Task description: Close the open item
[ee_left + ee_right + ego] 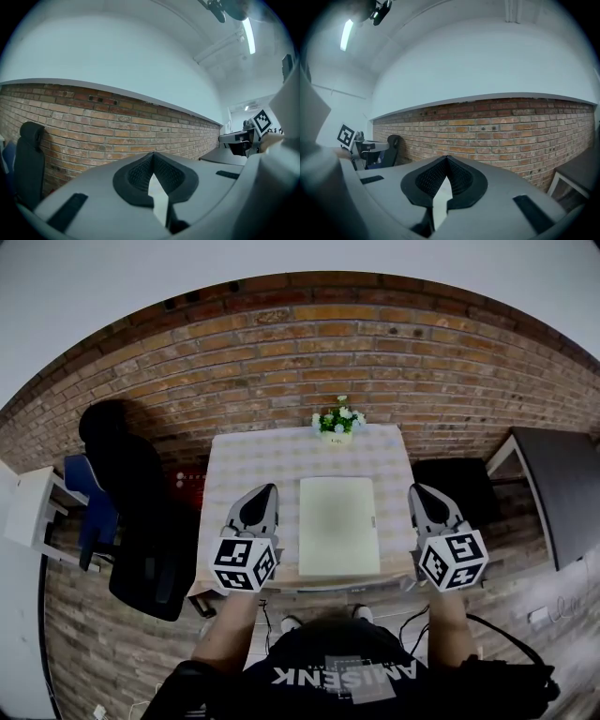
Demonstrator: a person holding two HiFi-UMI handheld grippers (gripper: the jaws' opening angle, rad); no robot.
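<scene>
A pale laptop (338, 526) lies flat with its lid down in the middle of the small checked table (244, 465). My left gripper (267, 488) is held over the table's left edge, beside the laptop and apart from it. On the other side my right gripper (419, 488) hovers past the table's right edge. Both point away from me toward the brick wall. In the left gripper view the left gripper (152, 154) has its jaws together with nothing between them. The right gripper (446, 158) looks the same in its own view: shut and empty.
A small pot of white flowers (337, 423) stands at the table's far edge. A black office chair (141, 512) and a blue chair (94, 502) stand to the left. A dark desk (562, 493) is at the right, with a black box (459, 488) beside the table.
</scene>
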